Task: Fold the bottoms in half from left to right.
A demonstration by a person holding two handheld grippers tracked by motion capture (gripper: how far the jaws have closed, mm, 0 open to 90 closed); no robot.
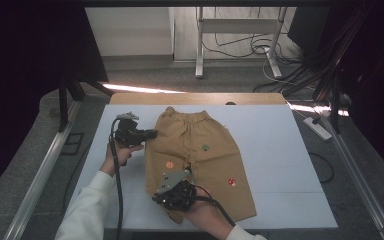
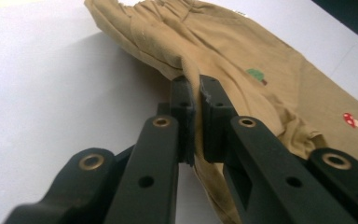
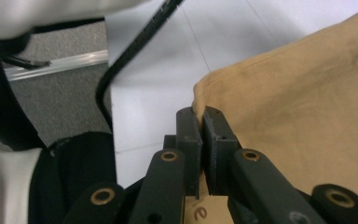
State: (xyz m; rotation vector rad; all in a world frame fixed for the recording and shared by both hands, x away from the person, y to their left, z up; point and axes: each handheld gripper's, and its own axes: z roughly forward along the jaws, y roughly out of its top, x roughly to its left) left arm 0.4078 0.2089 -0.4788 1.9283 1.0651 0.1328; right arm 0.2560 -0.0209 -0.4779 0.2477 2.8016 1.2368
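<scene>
Tan trousers (image 2: pixel 242 56) pinched between left gripper (image 2: pixel 195 93) fingers (image 2: pixel 182 100)

Free room: bare white table top (image 1: pixel 280 150) right of the tan trousers (image 1: pixel 200 155), wide and unobstructed to the right edge; narrower bare strip along the far edge; open strip at left between trousers and left table edge, partly taken by the left gripper (image 1: pixel 152 133), its hand and trailing cable (image 1: pixel 116 190). Near middle blocked by the right gripper (image 1: pixel 156 199) and hand. Trousers lying across the centre.
</scene>
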